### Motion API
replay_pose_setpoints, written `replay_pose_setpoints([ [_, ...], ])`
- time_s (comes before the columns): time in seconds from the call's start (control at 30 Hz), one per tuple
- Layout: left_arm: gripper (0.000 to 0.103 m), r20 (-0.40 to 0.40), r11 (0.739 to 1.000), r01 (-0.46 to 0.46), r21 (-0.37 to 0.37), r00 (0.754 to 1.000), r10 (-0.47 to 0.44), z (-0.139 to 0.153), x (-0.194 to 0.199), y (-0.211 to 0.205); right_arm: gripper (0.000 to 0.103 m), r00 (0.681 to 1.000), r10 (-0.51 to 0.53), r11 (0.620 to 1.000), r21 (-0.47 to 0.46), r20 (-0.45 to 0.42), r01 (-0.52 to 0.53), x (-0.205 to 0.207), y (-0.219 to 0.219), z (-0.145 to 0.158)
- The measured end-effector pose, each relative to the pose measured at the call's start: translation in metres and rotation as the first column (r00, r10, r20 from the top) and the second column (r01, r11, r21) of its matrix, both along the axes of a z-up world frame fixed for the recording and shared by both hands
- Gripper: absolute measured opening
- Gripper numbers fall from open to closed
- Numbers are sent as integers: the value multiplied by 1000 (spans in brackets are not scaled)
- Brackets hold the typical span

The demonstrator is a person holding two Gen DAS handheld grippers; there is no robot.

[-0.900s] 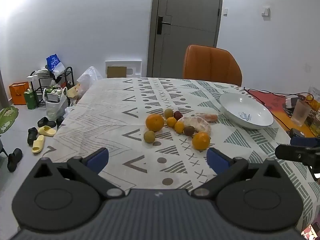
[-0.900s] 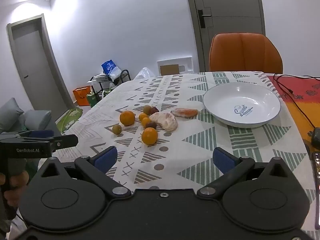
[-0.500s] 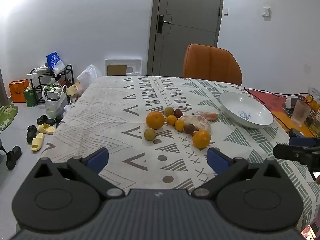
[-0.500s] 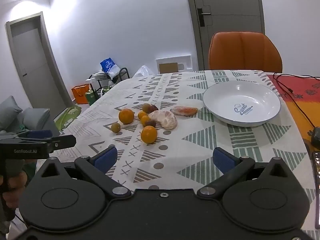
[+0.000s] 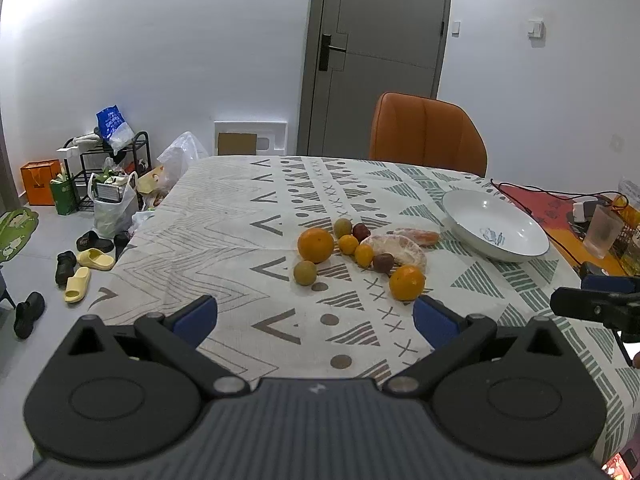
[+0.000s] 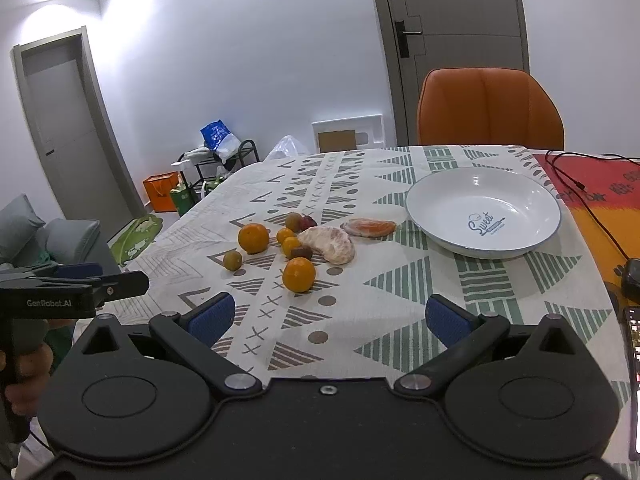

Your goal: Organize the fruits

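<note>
Hovering above the bench point(image 5: 224, 216), both your tools gape empty.
Left view: left tool point(image 5: 314, 316) spread, fruit pile point(image 5: 360, 246) ahead, bowl point(image 5: 494, 236) to its right. Right view: right tool point(image 6: 326, 318) spread, nearest orange point(image 6: 299, 275) just beyond, bowl empty.

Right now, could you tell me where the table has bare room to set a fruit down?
The white bowl is empty. Bare cloth lies between the nearest orange and both open tongs, left tongs and right tongs. The far tablecloth is free. Around the peeled segment it is crowded.
</note>
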State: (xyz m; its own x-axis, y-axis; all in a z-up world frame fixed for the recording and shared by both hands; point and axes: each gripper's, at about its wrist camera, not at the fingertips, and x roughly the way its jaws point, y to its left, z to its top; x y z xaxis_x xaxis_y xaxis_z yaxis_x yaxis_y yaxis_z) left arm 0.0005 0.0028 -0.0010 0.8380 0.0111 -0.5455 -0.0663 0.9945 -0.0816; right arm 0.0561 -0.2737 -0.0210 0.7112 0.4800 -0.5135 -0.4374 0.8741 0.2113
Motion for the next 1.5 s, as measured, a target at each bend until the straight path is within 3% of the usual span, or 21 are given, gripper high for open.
replay_pose_setpoints([
  [1.5, 103, -2, 1000, -1, -8, 1000, 1, -1, 0, -1, 103, 1000, -20, 1000, -15, 15, 20, -2, 1, -3],
])
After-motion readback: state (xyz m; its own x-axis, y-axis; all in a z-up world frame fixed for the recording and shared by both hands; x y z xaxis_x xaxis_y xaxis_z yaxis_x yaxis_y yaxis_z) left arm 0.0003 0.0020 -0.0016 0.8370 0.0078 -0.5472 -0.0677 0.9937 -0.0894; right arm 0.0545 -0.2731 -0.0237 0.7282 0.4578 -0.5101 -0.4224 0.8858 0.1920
